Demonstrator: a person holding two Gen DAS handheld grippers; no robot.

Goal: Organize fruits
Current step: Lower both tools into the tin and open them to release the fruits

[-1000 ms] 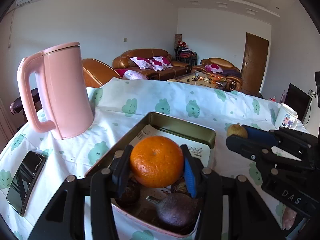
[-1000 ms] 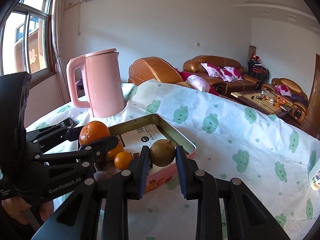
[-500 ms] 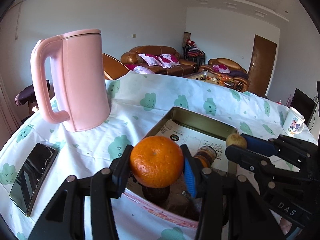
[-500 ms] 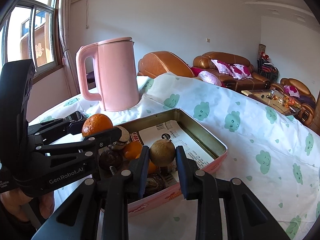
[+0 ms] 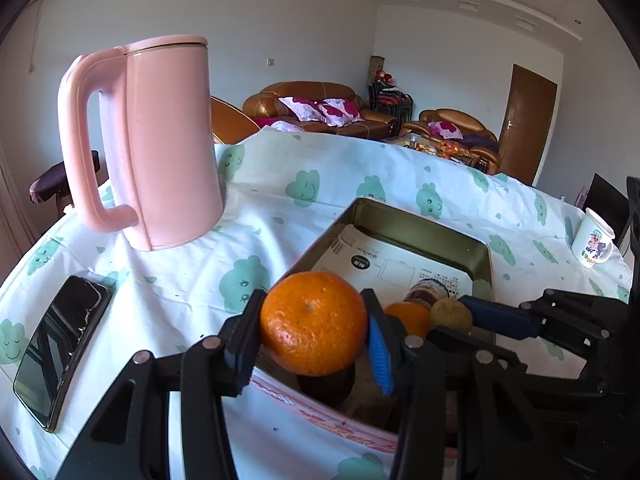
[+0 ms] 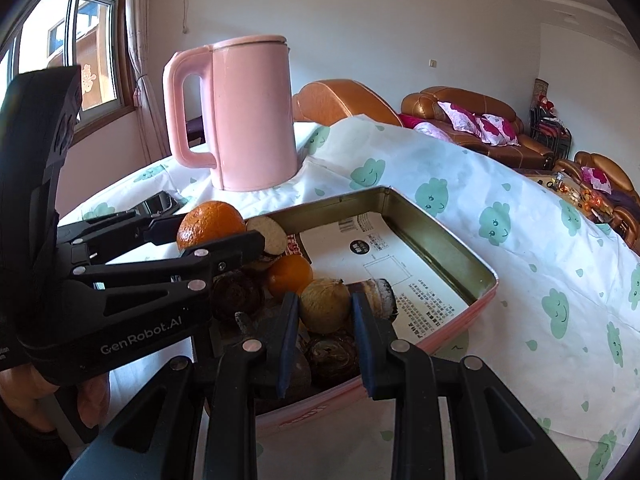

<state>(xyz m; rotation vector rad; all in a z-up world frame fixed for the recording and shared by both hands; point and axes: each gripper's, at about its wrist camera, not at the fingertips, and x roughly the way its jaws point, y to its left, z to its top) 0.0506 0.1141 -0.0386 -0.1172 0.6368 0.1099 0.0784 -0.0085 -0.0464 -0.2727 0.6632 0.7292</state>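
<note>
My left gripper is shut on a large orange and holds it over the near left corner of a rectangular tin tray. The orange also shows in the right wrist view. My right gripper is shut on a small tan round fruit, held just above the tray. The fruit also shows in the left wrist view. The tray holds a small orange, several dark brown fruits and a printed paper sheet.
A tall pink kettle stands on the cloud-print tablecloth left of the tray. A black phone lies near the table's left edge. A white mug stands at the far right. Sofas stand beyond the table.
Both grippers have moved left and lower over the tray with their fruits still held. The kettle looks nearer and larger in both views.
</note>
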